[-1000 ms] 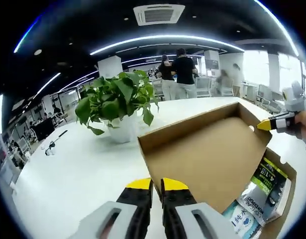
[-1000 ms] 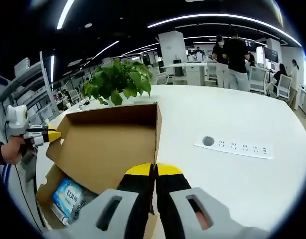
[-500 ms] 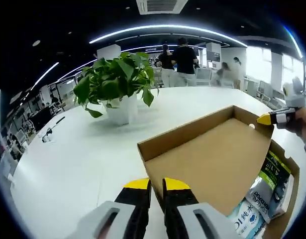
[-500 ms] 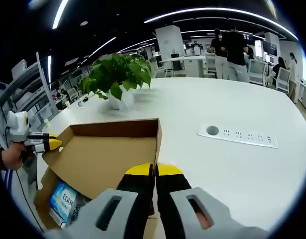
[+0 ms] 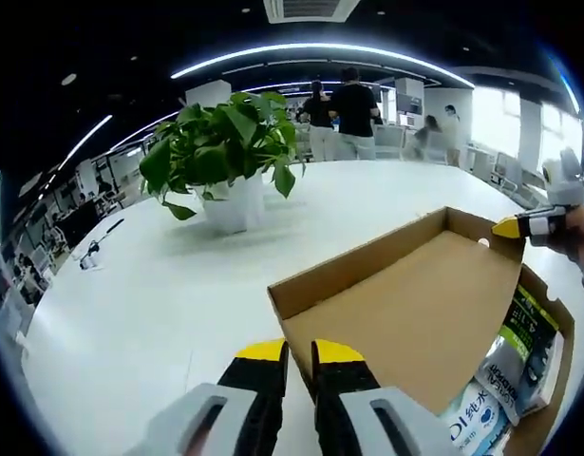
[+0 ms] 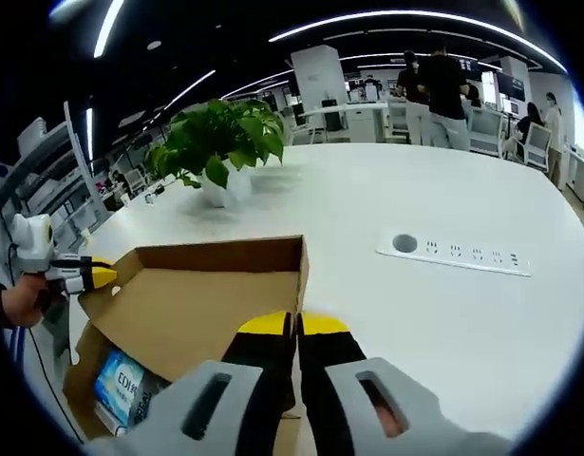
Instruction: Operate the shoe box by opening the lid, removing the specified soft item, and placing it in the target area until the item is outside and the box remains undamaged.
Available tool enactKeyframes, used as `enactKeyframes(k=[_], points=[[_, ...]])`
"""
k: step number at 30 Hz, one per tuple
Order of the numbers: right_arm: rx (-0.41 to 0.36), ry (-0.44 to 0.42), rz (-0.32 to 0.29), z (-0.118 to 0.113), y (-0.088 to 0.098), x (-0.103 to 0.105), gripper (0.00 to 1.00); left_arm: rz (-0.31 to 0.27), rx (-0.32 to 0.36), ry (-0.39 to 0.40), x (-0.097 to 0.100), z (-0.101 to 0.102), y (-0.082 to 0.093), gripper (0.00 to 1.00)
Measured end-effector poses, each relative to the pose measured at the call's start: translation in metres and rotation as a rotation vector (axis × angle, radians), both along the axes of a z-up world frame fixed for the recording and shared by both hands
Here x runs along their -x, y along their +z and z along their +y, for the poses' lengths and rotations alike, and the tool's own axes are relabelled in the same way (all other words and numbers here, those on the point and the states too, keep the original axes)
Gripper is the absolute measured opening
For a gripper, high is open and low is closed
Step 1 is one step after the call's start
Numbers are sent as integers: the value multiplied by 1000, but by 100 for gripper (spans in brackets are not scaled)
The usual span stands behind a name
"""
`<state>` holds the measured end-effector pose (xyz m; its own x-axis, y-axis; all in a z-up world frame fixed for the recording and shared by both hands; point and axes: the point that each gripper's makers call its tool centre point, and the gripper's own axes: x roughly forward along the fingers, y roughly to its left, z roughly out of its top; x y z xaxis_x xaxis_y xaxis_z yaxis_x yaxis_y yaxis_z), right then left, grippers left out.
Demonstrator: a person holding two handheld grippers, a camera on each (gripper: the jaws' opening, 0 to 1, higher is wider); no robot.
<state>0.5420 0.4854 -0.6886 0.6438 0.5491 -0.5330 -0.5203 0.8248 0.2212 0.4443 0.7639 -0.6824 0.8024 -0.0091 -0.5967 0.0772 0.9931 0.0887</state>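
Observation:
A brown cardboard shoe box stands open on the white table. Its lid [image 5: 415,304] is swung back with the plain inside facing up. My left gripper [image 5: 299,351] is shut on the lid's near corner wall. In the right gripper view my right gripper [image 6: 293,326] is shut on the other corner of the lid [image 6: 206,304]. Each gripper also appears across the lid from the other: the right gripper [image 5: 519,226] and the left gripper [image 6: 92,275]. Inside the box base [image 5: 555,328] lie a green-black soft pack [image 5: 510,351] and a blue-white soft pack [image 5: 472,427], the latter also visible as the blue-white pack [image 6: 121,385].
A potted green plant [image 5: 225,152] stands on the table beyond the lid. A white power strip [image 6: 458,258] lies flat to the right. Glasses [image 5: 92,252] rest near the table's left edge. People [image 5: 353,109] stand far behind among desks.
The lid has swung further back and lies lower and flatter over the table. Both grippers moved with it, keeping their hold on its corners.

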Motion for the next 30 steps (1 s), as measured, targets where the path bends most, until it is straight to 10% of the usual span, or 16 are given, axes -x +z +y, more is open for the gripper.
enactKeyframes(k=[21,30], points=[[31,-15,52,-6,-14,4,4,30,-39,-56,-3,-4,-12,7],[51,-27,55,-19,-10,11,12,-14,51,-22,0,-3,-3,12]])
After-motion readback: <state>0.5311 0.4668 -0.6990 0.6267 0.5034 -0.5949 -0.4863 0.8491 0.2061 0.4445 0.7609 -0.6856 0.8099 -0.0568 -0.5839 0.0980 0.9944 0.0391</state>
